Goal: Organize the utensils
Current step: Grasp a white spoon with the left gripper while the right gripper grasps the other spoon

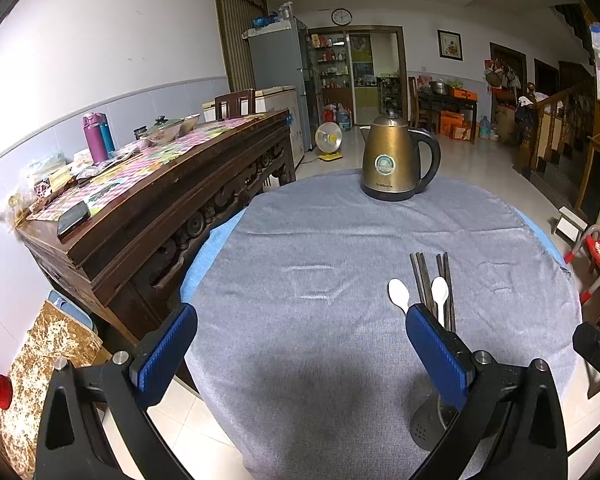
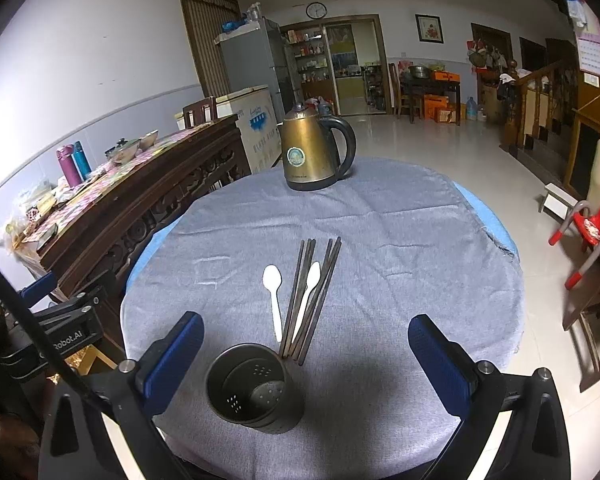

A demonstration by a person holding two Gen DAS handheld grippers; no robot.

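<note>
Looks like the very start of the tidy-up. Nothing picked up yet, nothing put away yet.

On the round table with the grey cloth (image 2: 380, 208): a bunch of long dark brown wooden chopsticks (image 2: 329, 268), spread like a fan. Beside them on the left, a small white plastic spoon (image 2: 274, 292), lying flat and alone. Between the sticks, a second white plastic spoon (image 2: 310, 280), touching them. Right at the near ends of the sticks, a dark round metal cup with little holes (image 2: 256, 388), standing up and empty inside. Sticks touching the cup or just beside it? Cannot tell. Far at the back, well apart from all this, a gold metal kettle with a black handle (image 2: 312, 152).

Left gripper (image 1: 302, 312): jaws wide apart, holding nothing, hanging over bare cloth to the left of the spoons. Right gripper (image 2: 306, 320): jaws wide apart too, holding nothing, up above the cup and the near ends of the sticks.

Next, most likely: go down to one spoon or a few sticks, pinch near the middle, lift, tip upright, drop into the cup. Tricky bit: thin things lying flat on soft cloth, easy to slip or to grab cloth as well. Best to keep the cup from tipping over.
</note>
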